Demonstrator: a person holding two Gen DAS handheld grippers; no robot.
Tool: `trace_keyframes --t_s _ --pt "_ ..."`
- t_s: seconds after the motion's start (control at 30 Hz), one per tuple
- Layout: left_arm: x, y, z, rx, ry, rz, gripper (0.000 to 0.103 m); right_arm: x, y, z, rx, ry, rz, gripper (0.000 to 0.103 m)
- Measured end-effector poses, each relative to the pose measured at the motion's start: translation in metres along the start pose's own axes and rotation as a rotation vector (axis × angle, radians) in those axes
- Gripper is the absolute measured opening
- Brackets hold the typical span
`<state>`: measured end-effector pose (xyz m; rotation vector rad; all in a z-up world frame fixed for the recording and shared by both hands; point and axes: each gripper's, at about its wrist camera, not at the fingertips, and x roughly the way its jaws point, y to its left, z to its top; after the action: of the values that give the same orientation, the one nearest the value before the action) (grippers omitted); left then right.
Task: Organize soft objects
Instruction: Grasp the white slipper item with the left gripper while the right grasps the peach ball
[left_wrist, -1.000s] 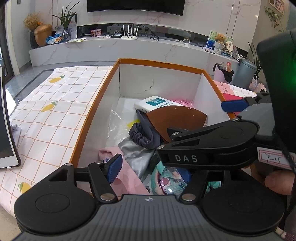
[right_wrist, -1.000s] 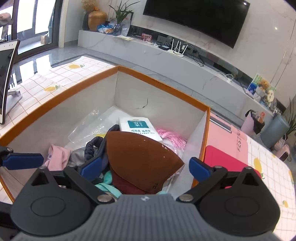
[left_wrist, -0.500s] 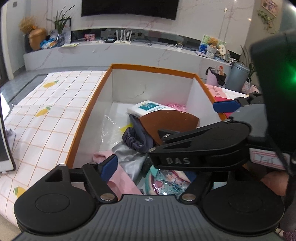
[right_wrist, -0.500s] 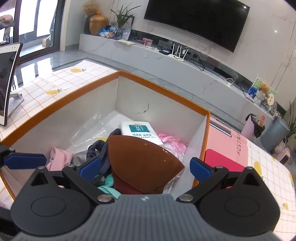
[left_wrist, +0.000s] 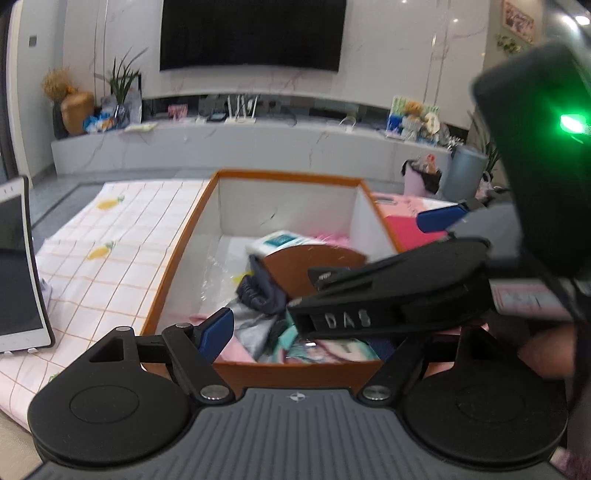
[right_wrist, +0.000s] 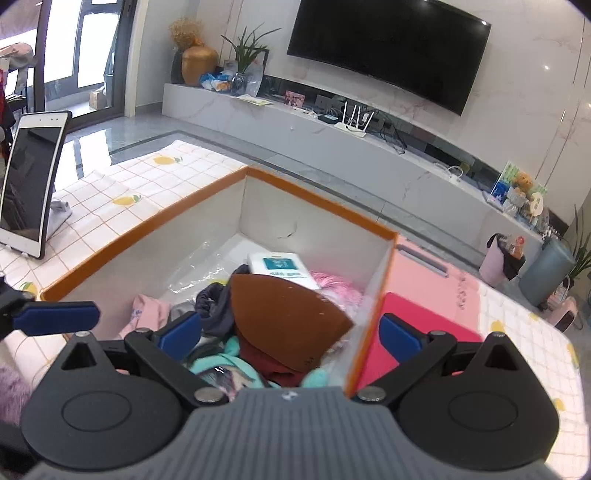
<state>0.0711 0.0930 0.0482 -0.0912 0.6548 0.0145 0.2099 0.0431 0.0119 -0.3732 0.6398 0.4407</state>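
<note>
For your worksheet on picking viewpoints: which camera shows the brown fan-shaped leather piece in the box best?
The right wrist view: the brown fan-shaped leather piece lies sharp and nearly whole. In the left wrist view it is blurred, its lower part hidden behind the right gripper.

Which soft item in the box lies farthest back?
The white tissue pack with a teal label, flat on the floor of the orange-rimmed box; the fabrics sit nearer the camera.
</note>
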Motion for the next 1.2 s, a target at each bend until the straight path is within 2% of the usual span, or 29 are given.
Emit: trace_keyframes --t_s 0.17,0.27,0.4,0.53,0.63,0.77,0.87,0.93,1.0,1.17,1.2 --pt "-0.02 -0.036 -0.004 0.042 -0.025 -0.057 0.092 -0.035 -0.032 0.004 -0.014 -0.018 -0.02 0.1" --pt "-0.018 -0.063 -0.003 0.081 -0.005 -0.108 0.092 -0.054 -0.075 0.007 0.041 -0.022 -0.045 0.1" --pt "-0.008 -0.097 0.003 0.149 0.012 -0.133 0.092 -0.063 -0.144 0.004 0.144 0.026 -0.12 0.1" --pt "0.006 -0.122 0.021 0.23 0.015 -0.168 0.092 -0.045 -0.206 -0.019 0.237 0.144 -0.178 0.1" --pt "0.027 -0.14 0.037 0.305 0.037 -0.154 0.092 -0.02 -0.238 -0.047 0.277 0.234 -0.197 0.1" --pt "0.064 -0.164 0.063 0.423 0.089 -0.098 0.092 0.009 -0.262 -0.077 0.349 0.285 -0.143 0.1" --pt "0.094 -0.179 0.085 0.496 0.117 -0.099 0.092 0.03 -0.269 -0.087 0.391 0.319 -0.1 0.1" --pt "0.111 -0.188 0.096 0.555 0.135 -0.13 0.092 0.043 -0.267 -0.089 0.382 0.333 -0.083 0.1" --pt "0.127 -0.198 0.108 0.634 0.152 -0.192 0.092 0.059 -0.266 -0.089 0.371 0.349 -0.065 0.097" --pt "0.18 -0.226 0.13 0.89 0.206 -0.364 0.092 0.084 -0.276 -0.1 0.399 0.394 -0.04 0.075" --pt "0.192 -0.231 0.13 0.94 0.217 -0.393 0.092 0.088 -0.279 -0.102 0.409 0.406 -0.041 0.074"
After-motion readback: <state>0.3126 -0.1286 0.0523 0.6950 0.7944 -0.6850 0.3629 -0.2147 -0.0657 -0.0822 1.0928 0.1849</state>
